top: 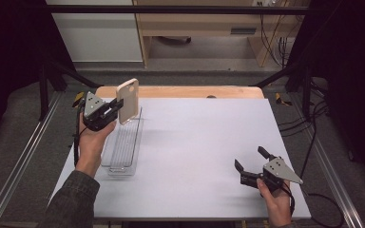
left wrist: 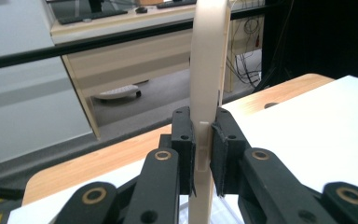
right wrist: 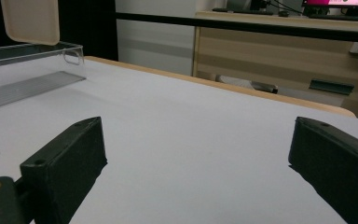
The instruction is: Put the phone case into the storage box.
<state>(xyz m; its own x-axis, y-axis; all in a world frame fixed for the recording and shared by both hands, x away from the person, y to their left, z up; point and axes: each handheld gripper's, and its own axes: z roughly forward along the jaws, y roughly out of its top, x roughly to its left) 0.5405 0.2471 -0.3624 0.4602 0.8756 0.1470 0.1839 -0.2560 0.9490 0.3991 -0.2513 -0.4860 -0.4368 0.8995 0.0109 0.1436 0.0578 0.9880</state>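
A beige phone case (top: 128,100) stands upright above the far end of a clear plastic tray (top: 123,145) at the table's left. My left gripper (top: 116,110) is shut on the case's lower edge. In the left gripper view the case (left wrist: 208,70) rises edge-on between the two pads (left wrist: 184,149), which press on both its sides. My right gripper (top: 251,159) rests near the table's front right corner, its jaws wide open over bare table with nothing between them (right wrist: 196,158). The right gripper view catches the case's corner (right wrist: 30,21) above the tray (right wrist: 28,70).
The white tabletop (top: 199,147) has a wooden strip (top: 185,91) along its far edge. Metal rails run along both sides of the table. Beyond the table are a wooden desk (top: 209,23) and hanging cables (top: 278,42). A person's hands hold both grippers from the near side.
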